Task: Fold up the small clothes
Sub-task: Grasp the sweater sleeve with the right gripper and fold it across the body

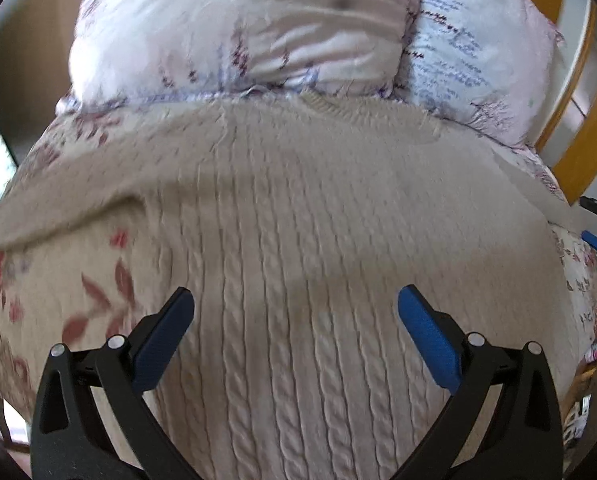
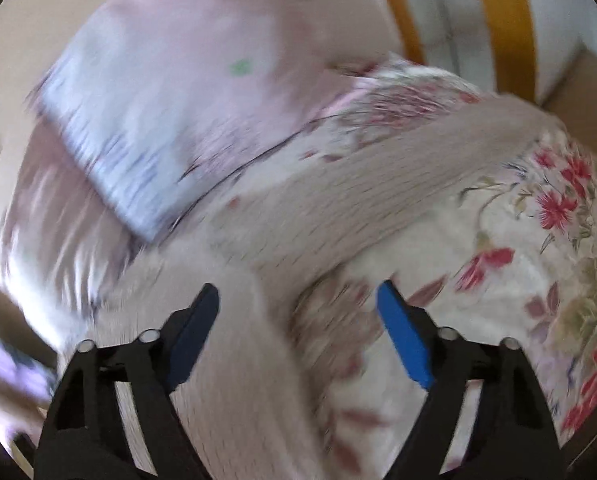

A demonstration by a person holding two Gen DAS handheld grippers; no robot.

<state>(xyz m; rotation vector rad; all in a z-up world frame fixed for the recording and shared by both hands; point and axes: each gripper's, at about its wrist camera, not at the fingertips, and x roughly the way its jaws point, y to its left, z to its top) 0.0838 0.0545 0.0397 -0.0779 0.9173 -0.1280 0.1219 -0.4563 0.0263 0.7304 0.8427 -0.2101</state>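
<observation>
A beige cable-knit sweater (image 1: 298,240) lies spread flat on a floral bedspread (image 1: 98,300), filling the middle and lower part of the left wrist view, its ribbed neckline at the upper centre and one sleeve running off to the left edge. The left gripper (image 1: 295,300) hangs over the sweater's body, jaws spread wide with nothing between them. In the blurred right wrist view, the other sleeve (image 2: 378,200) crosses the centre diagonally; the right gripper (image 2: 297,294) is above it, jaws apart and gripping nothing. Two patterned pillows (image 1: 238,28) sit beyond the neckline, at the top of the frame.
</observation>
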